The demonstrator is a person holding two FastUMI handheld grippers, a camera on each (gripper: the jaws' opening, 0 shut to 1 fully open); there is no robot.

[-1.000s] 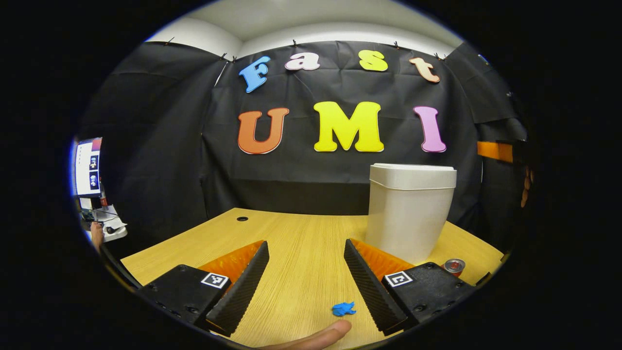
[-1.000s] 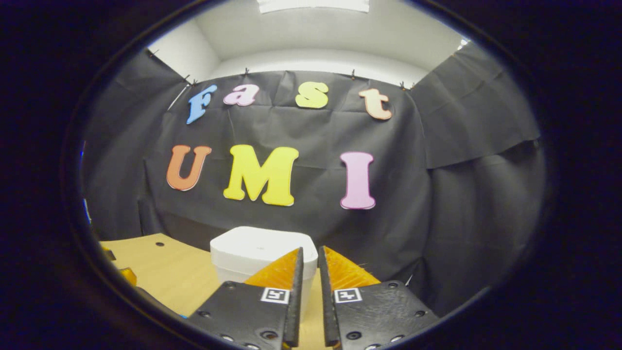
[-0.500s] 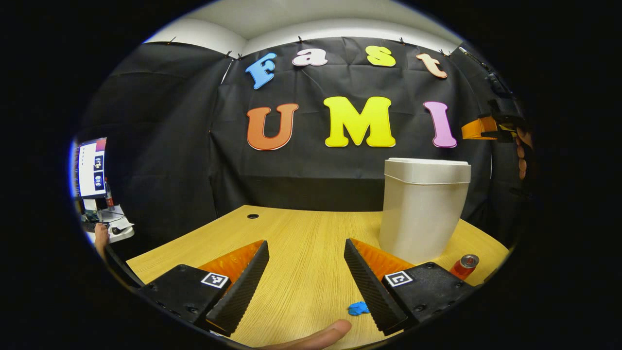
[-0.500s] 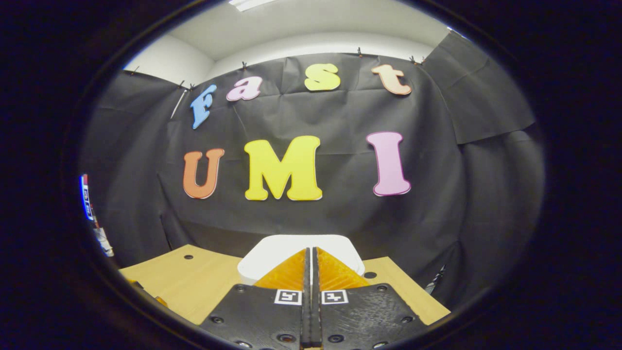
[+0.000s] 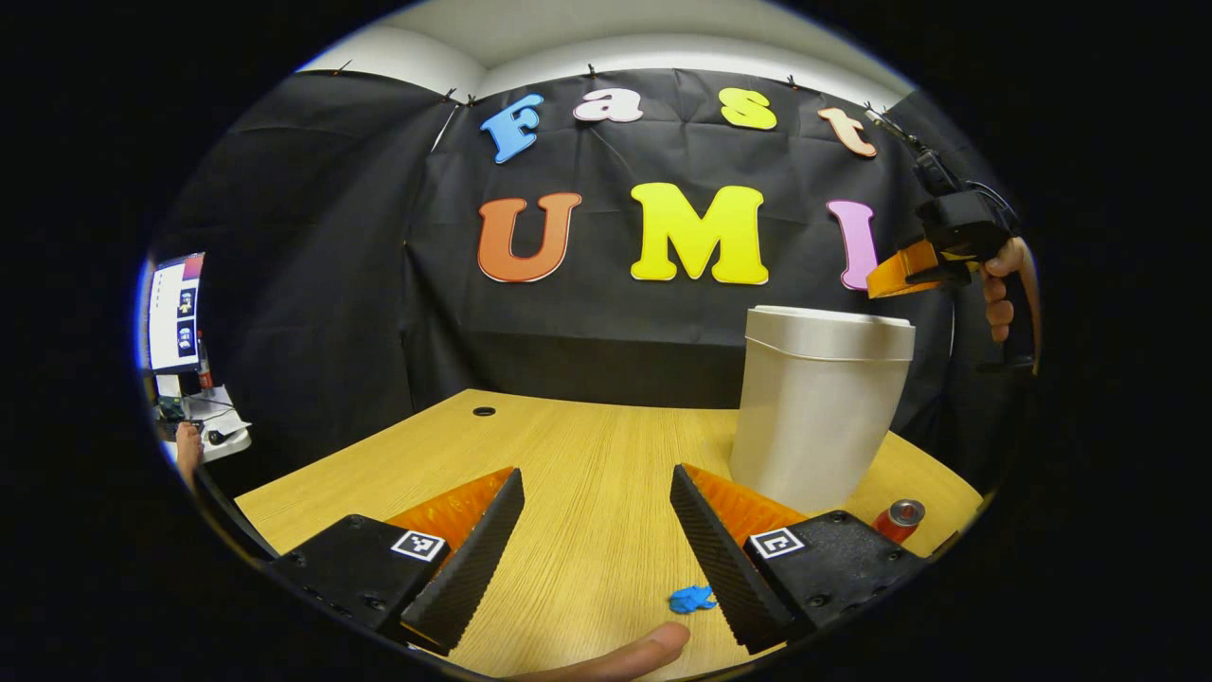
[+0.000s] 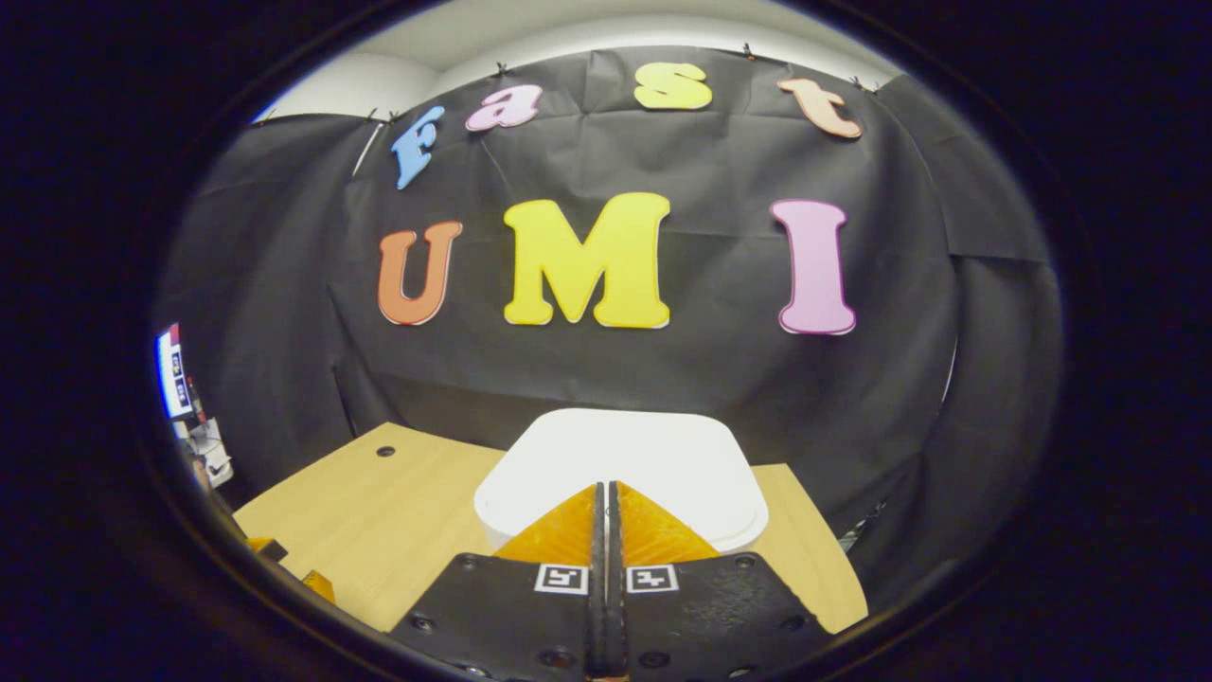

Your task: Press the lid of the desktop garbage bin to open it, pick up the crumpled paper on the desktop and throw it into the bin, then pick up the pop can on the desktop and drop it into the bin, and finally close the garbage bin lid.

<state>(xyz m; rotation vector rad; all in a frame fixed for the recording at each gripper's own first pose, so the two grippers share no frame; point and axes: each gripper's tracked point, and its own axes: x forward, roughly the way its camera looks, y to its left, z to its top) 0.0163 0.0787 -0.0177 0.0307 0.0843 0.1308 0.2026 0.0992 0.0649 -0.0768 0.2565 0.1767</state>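
Note:
The white bin (image 5: 814, 417) stands on the wooden table (image 5: 587, 445) with its lid (image 6: 653, 455) closed. A small blue crumpled paper (image 5: 692, 598) lies on the table just inside my left gripper's right finger. A red pop can (image 5: 898, 519) stands to the right of the bin's base. My left gripper (image 5: 597, 478) hovers low over the table, open and holding nothing. My right gripper (image 6: 603, 488) is shut with nothing between its fingers, its tips just above the lid's near edge. In the left gripper view the right gripper (image 5: 907, 271) hangs over the bin's right rim, held by a hand (image 5: 1004, 284).
The black cloth wall runs close behind the bin. A cable hole (image 5: 484, 412) sits at the table's far left. A monitor (image 5: 173, 313) and a cluttered stand are beyond the left edge. A fingertip (image 5: 615, 658) pokes in at the bottom of the left gripper view.
My right gripper's fingers have closed fully, and it has moved over the bin with its view tipped down onto the lid. The left gripper has barely shifted.

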